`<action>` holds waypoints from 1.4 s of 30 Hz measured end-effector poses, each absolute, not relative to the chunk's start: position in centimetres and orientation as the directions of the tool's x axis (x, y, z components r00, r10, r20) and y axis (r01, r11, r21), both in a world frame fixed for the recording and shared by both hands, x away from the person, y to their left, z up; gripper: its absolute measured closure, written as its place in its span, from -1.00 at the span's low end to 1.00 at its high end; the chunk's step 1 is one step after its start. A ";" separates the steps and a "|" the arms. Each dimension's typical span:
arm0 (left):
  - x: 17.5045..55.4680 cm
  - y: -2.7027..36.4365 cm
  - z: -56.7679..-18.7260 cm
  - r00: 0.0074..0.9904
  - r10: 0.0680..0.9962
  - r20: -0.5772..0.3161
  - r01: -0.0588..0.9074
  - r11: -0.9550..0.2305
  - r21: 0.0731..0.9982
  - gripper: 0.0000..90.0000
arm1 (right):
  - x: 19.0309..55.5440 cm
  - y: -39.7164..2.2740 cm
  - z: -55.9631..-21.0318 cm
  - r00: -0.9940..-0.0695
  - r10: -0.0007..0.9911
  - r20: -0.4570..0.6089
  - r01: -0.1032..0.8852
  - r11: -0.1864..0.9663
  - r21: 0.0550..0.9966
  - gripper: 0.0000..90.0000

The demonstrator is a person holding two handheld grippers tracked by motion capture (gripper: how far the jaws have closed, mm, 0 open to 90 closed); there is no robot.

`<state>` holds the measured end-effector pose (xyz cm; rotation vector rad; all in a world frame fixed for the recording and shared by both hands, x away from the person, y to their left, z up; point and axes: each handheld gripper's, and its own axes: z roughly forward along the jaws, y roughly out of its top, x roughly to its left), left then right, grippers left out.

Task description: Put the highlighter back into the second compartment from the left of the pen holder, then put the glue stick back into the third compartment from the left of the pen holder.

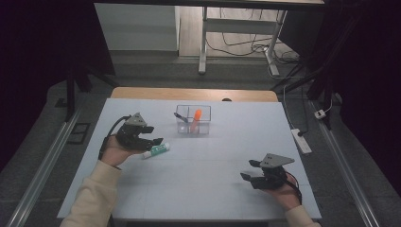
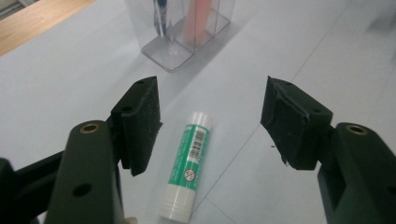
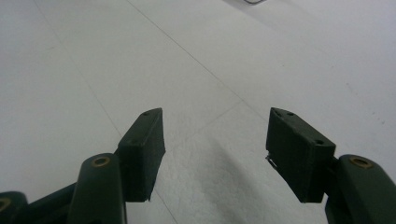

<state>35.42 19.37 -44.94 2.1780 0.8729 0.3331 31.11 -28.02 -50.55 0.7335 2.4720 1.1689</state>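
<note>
A green and white glue stick point(image 1: 156, 150) lies flat on the white table point(image 1: 198, 189), left of centre. My left gripper point(image 1: 152, 135) hovers over its left end, jaws open. In the left gripper view the glue stick point(image 2: 187, 163) lies lengthwise on the table between the two black pads point(image 2: 140, 123), touching neither; my left gripper point(image 2: 212, 123) holds nothing. A clear two-compartment holder point(image 1: 193, 120) stands behind, with a dark pen point(image 1: 181, 117) in its left cell and an orange marker point(image 1: 196, 117) in its right. My right gripper point(image 1: 249, 169) rests open and empty at the near right.
The table's wooden far edge point(image 1: 194, 93) runs behind the holder. A power strip point(image 1: 301, 140) lies on the floor to the right, and desk legs with cables point(image 1: 246, 45) stand beyond. In the right gripper view, bare white tabletop point(image 3: 196, 70) lies ahead of the jaws.
</note>
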 end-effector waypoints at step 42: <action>37.5 19.0 -49.6 0.722 0.692 0.006 0.594 -0.624 0.508 -0.36 | 31.1 -27.9 -50.7 -0.825 0.562 -0.063 0.312 0.546 0.777 -0.20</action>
